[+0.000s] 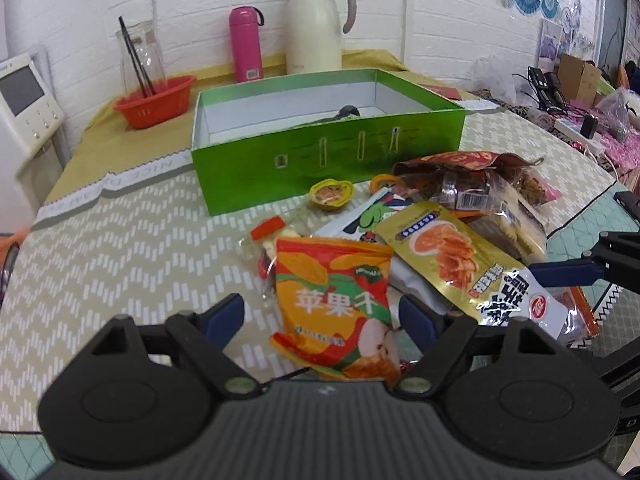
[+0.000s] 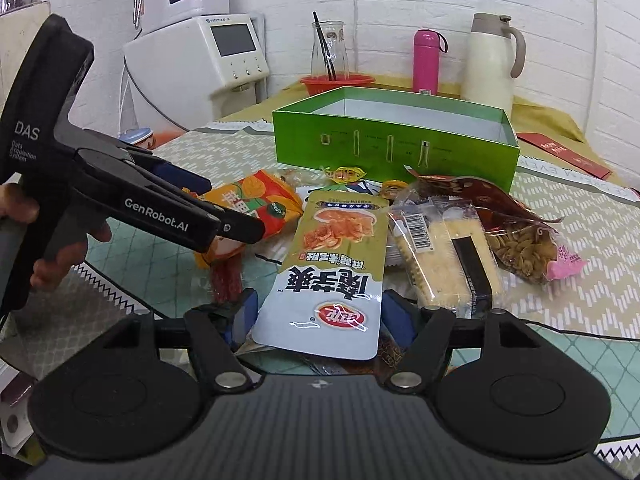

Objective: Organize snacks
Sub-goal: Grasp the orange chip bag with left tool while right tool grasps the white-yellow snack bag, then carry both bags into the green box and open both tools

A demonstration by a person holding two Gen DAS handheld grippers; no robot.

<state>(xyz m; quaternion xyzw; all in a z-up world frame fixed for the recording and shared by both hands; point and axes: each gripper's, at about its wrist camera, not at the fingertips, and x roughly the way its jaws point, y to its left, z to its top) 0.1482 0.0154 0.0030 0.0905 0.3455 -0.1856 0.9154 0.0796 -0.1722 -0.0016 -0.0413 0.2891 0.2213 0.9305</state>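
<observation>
A heap of snack packets lies in front of an open green box [image 1: 320, 160] [image 2: 392, 148], which has a dark item inside it. My left gripper [image 1: 320, 314] [image 2: 228, 212] is open, and its blue pads straddle the orange apple-chip packet [image 1: 332, 300] [image 2: 256, 200] with gaps on both sides. My right gripper [image 2: 320, 314] [image 1: 560, 272] is open too. Its pads sit close beside the white end of a flat gold-and-white packet [image 2: 328, 272] [image 1: 452, 256]. Behind these lie a cracker pack [image 2: 440, 256], a brown seed bag [image 2: 520, 240] and a yellow jelly cup [image 1: 332, 196].
Behind the box stand a red basket [image 1: 156, 100] holding a glass carafe, a pink bottle [image 1: 246, 48] and a cream jug [image 1: 316, 28]. A white appliance [image 2: 216, 64] is at the left, beside the table. A hand [image 2: 56, 264] holds the left gripper. A red envelope [image 2: 568, 152] lies at the right.
</observation>
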